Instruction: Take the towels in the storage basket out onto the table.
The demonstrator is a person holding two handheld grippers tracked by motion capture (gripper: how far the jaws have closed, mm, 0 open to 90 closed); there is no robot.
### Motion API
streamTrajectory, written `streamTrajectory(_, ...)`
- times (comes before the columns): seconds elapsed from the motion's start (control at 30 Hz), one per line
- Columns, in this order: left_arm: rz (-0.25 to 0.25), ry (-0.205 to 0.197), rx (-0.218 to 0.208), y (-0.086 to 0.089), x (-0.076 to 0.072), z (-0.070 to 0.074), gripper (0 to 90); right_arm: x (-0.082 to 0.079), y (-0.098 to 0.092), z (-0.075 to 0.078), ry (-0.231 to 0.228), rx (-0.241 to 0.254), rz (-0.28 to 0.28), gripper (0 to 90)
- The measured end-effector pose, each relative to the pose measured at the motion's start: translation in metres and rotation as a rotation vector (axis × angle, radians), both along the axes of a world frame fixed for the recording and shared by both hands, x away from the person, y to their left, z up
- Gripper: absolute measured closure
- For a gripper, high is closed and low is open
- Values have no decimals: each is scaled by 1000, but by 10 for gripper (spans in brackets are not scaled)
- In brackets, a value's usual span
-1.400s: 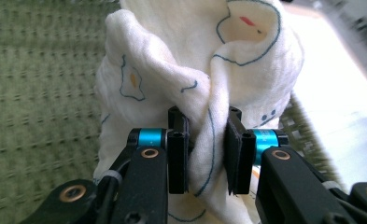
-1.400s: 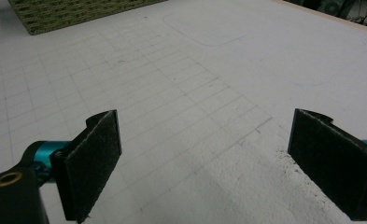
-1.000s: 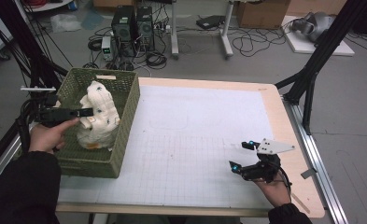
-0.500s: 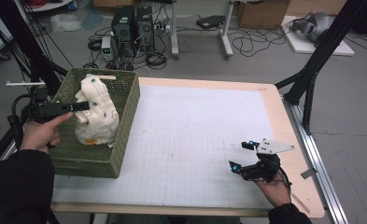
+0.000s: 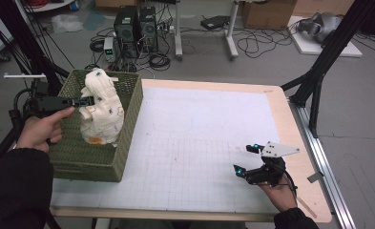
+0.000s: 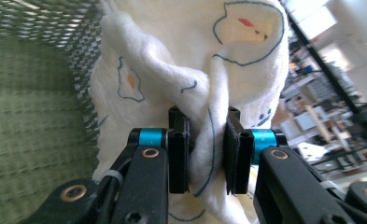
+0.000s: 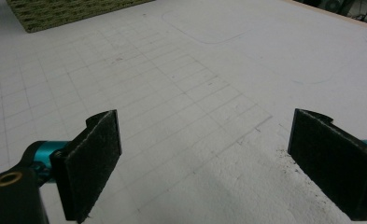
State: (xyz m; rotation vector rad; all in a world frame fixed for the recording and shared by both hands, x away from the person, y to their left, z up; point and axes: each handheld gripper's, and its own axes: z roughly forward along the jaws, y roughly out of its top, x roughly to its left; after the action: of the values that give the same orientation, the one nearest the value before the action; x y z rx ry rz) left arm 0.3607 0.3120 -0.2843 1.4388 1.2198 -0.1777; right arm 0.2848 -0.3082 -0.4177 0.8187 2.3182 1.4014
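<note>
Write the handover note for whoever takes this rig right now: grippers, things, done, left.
Left gripper: shut on a fold of the white cloth, holding it lifted, its lower end inside the green basket.
Right gripper: open, holding nothing, low over the white grid mat near the table's front right.
Done: cloth gripped and raised.
Left: probably bring the cloth clear of the basket and lay it on the mat; the right gripper is free to help.
</note>
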Motion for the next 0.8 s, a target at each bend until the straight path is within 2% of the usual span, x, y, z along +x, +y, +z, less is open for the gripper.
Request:
streamTrajectory(0.03, -9, -1, 6, -3, 1, 2, 748, 0, 0, 0, 0, 0, 1, 90)
streamTrajectory(0.13, -27, -12, -16, -11, 3, 5, 748, 0, 0, 0, 0, 0, 1, 89)
streamTrajectory(0.33, -93, -33, -23, -37, 8, 13, 752, 0, 1, 0, -1, 1, 3, 89)
streamTrajectory(0.6, -169, -47, -5, -75, 14, 18, 754, 0, 1, 0, -8, 5, 5, 90)
streamTrajectory(0.8, -219, -46, 15, -105, 18, 14, 754, 0, 0, 1, -10, 14, 6, 89)
